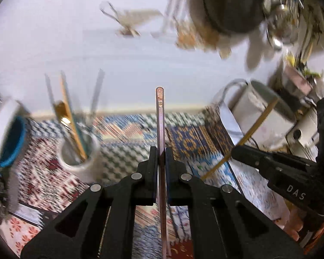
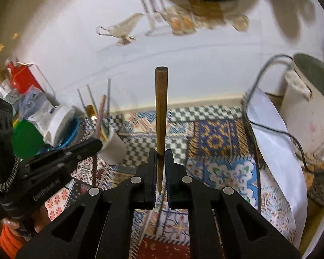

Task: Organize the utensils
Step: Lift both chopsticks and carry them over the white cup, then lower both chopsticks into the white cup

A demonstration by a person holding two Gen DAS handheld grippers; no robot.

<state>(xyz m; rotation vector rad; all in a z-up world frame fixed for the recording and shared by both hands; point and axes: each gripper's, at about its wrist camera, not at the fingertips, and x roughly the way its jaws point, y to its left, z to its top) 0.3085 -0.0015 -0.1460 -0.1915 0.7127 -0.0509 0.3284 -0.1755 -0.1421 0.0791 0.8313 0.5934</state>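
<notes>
My left gripper (image 1: 161, 154) is shut on a thin pink metal chopstick (image 1: 159, 116) that stands upright above the patterned cloth (image 1: 127, 127). My right gripper (image 2: 161, 154) is shut on a brown wooden chopstick (image 2: 161, 108), also upright. A white cup (image 1: 81, 153) holding several utensils sits left of the left gripper; it also shows in the right wrist view (image 2: 114, 144). The right gripper with its wooden chopstick (image 1: 256, 125) shows at the right of the left wrist view. The left gripper (image 2: 90, 145) shows at the left of the right wrist view.
A white kettle (image 1: 263, 112) with a cable stands at the right; it also shows in the right wrist view (image 2: 308, 108). A white jar with a blue rim (image 2: 60, 125), a green lid (image 2: 27, 139) and packets crowd the left. A white wall is behind.
</notes>
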